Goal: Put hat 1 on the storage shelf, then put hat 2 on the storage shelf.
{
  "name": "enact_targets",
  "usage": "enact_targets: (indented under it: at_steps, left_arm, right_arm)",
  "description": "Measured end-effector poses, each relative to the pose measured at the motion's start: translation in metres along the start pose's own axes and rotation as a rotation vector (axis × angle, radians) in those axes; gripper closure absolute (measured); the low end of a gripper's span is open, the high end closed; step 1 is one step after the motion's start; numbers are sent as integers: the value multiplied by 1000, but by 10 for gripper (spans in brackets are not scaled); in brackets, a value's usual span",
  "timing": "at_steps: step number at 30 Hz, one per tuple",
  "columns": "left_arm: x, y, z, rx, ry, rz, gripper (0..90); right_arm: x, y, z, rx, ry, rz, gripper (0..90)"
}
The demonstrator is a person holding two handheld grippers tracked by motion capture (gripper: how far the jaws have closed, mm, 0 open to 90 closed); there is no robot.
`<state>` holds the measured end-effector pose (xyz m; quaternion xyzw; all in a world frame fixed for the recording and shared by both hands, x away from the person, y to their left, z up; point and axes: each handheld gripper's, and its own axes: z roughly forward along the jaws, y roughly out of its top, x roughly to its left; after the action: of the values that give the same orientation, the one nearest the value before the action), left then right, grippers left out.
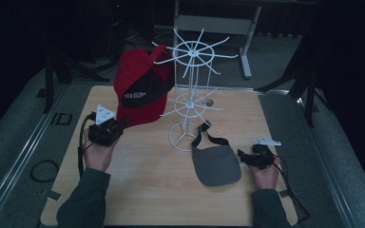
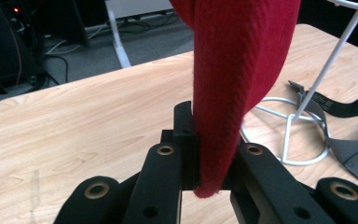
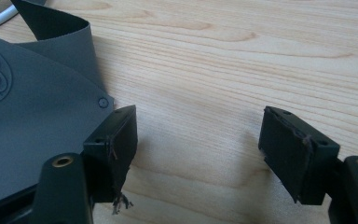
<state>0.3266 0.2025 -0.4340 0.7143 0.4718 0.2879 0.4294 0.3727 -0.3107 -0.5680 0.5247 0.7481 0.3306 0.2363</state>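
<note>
Nearest me, my two forearms in dark green sleeves are coming in over the near edge of the light wooden table (image 1: 138, 190). My right gripper (image 1: 245, 156) is resting low at the near right of the table, its jaws standing wide apart with bare wood grain between them and nothing held; in the right gripper view the right gripper (image 3: 198, 140) is sitting just beside the grey visor's edge, one pad close to the fabric, though I cannot tell whether it is touching. The flat grey sun visor with a black strap (image 1: 216, 164) is lying on the table just left of that gripper, its strap curling back toward the base of the stand. My left gripper (image 1: 119, 127) is working at the left side, a little farther out, its jaws closed on the lower edge of the red fabric baseball cap with a black panel (image 1: 140, 90); in the left gripper view the left gripper (image 2: 209, 172) is pinching the cap's red brim (image 2: 237, 84) edge-on between both pads. The cap is rising up from the gripper and leaning against the white wire spoked display stand (image 1: 190, 95), which is standing upright on its ring base at mid-table. Beyond the table, a pale metal frame leg (image 1: 245, 47) is showing on the dark floor.
</note>
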Motion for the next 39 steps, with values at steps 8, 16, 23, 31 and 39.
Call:
enact_targets:
  at_steps: [8, 16, 23, 31, 39]
  left_arm:
    - [6, -7, -11, -35, -40, -31, 658]
    - [12, -17, -17, -32, -46, -53, 573]
    - [14, -23, -24, -15, -37, -42, 554]
    - [19, -31, -27, -10, -22, -50, 567]
    - [25, -40, -30, 4, 1, -71, 583]
  right_arm:
    - [0, 0, 0, 0, -1, -1, 279]
    - [0, 0, 0, 0, -1, -1, 279]
    - [0, 0, 0, 0, -1, 0, 280]
    - [5, 0, -3, -11, 18, -21, 570]
    - [21, 16, -16, -35, 75, -102, 900]
